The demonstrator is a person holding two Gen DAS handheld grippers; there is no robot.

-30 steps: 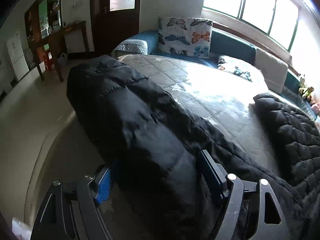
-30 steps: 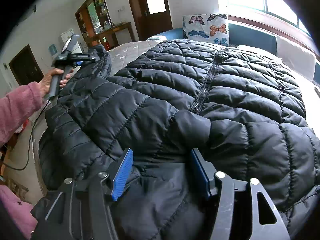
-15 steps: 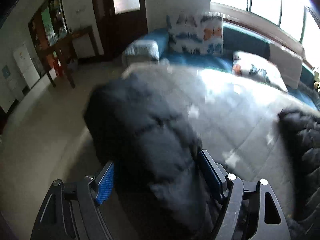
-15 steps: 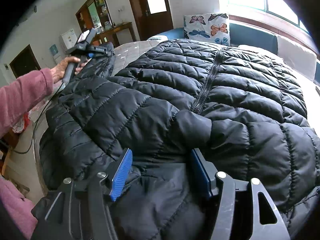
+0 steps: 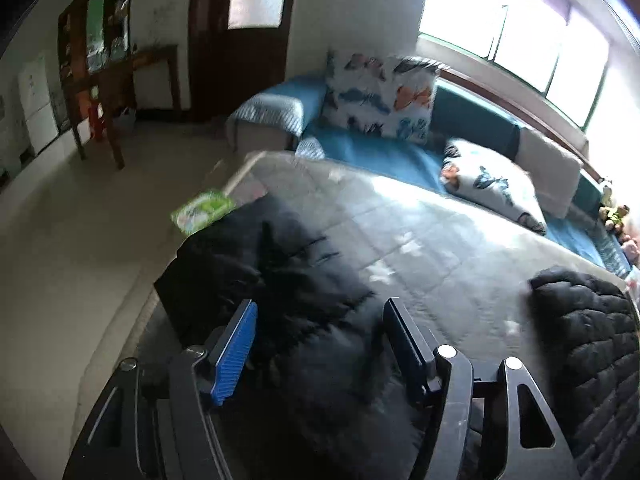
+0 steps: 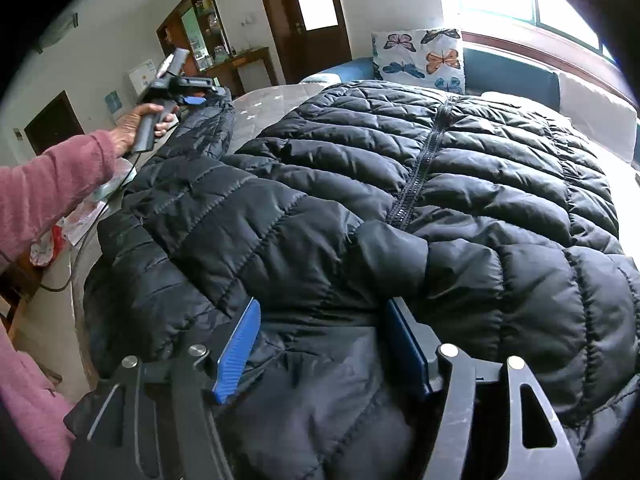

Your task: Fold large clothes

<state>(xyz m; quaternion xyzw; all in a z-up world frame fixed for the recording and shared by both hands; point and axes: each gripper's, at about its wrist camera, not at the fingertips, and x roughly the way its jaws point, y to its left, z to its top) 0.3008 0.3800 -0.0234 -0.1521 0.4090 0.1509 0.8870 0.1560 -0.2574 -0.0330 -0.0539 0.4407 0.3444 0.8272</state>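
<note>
My left gripper [image 5: 318, 346] has been closing on the jacket [image 6: 400, 208] sleeve [image 5: 288, 280], which runs toward 11 o'clock. My right gripper [image 6: 320, 344], just widening, straddles jacket fabric; I cannot tell whether it grips.

Quilted bed [image 5: 420, 240] (pale grey) under black puffer jacket [image 6: 460, 184]

Light: daylight is pouring in through the window [image 5: 516, 36], blowing out its panes.
Glare: brightness is washing the bed cover [image 5: 420, 232] below the window.
Blur: left wrist view is smearing.
Edges: fisheye bending, corners going black.
</note>
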